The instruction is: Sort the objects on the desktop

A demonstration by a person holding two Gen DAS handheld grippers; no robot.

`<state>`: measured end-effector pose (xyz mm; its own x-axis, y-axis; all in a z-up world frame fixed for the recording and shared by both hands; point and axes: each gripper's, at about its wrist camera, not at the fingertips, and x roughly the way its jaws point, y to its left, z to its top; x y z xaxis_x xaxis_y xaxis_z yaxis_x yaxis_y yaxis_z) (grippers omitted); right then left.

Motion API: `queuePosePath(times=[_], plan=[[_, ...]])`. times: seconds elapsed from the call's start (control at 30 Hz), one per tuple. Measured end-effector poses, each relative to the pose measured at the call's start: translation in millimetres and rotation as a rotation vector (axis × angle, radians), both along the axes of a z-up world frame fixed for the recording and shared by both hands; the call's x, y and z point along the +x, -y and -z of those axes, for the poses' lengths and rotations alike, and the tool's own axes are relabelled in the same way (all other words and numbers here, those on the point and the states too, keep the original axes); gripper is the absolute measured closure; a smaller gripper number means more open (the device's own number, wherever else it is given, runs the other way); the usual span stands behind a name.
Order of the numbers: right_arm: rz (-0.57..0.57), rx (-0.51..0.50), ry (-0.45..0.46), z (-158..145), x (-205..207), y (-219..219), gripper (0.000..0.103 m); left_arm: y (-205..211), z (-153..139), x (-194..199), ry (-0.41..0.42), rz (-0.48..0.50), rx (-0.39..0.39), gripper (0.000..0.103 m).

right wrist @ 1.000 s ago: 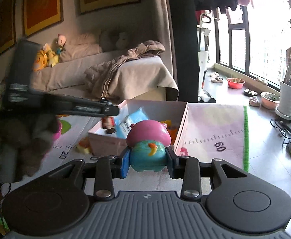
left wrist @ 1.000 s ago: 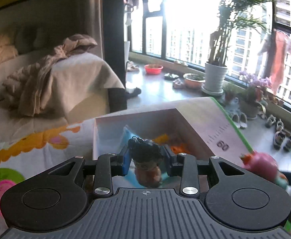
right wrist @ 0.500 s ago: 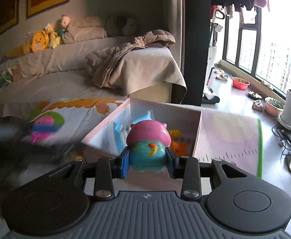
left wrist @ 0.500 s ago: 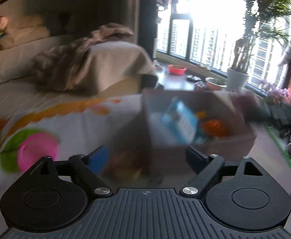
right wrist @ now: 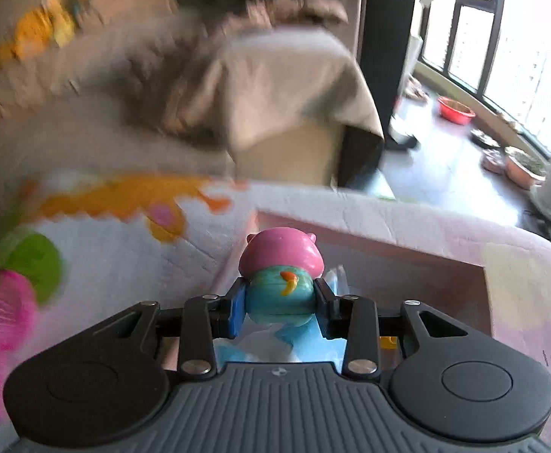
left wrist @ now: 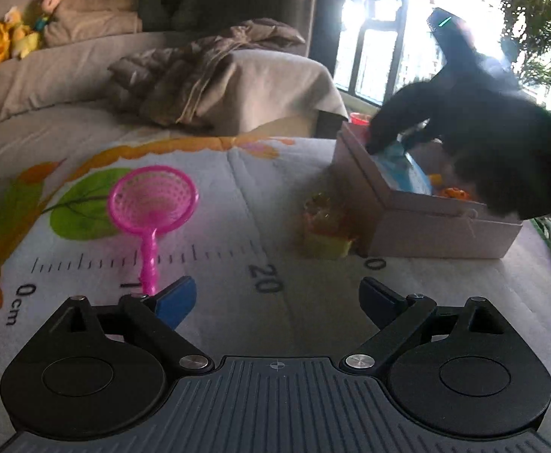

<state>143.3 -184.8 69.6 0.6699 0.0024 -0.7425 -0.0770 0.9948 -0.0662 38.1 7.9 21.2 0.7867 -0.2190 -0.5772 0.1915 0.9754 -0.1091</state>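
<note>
My left gripper (left wrist: 277, 298) is open and empty, low over the play mat. Ahead of it lie a pink toy net (left wrist: 151, 204) on the left and a yellow-orange toy (left wrist: 326, 226) next to the pink box (left wrist: 426, 230). My right gripper (right wrist: 279, 305) is shut on a pink-and-teal toy figure (right wrist: 281, 275) and holds it over the pink box (right wrist: 407, 260). From the left wrist view it (left wrist: 483, 132) shows as a dark shape reaching into the box. A blue packet (left wrist: 402, 170) lies inside the box.
A sofa with a crumpled jacket (left wrist: 200, 71) stands behind the mat. Plush toys (left wrist: 7, 37) sit on the sofa at the far left. Plant pots (right wrist: 524, 162) and a red bowl (right wrist: 456, 109) stand on the floor by the window.
My left gripper let go of the dark-headed figure it held over the box, opened, and swung left and back over the mat. My right gripper carried its toy forward over the box.
</note>
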Motion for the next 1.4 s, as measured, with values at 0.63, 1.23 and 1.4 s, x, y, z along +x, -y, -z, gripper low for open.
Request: queuePosePath(times=[0.63,1.23,1.4], plan=[[-0.011,0.118,-0.074,-3,-43,41,0.056,-9,6,-1,-0.012,-0.044,-0.006,0.003],[-0.235,-0.145,-0.152,2,-33,-124,0.081,-41,18,-8,-0.008,-0.141,0.025,0.002],[-0.198,-0.267,-0.138,22,-27,-134,0.081,-45,19,-9,-0.007,-0.134,-0.008,0.002]])
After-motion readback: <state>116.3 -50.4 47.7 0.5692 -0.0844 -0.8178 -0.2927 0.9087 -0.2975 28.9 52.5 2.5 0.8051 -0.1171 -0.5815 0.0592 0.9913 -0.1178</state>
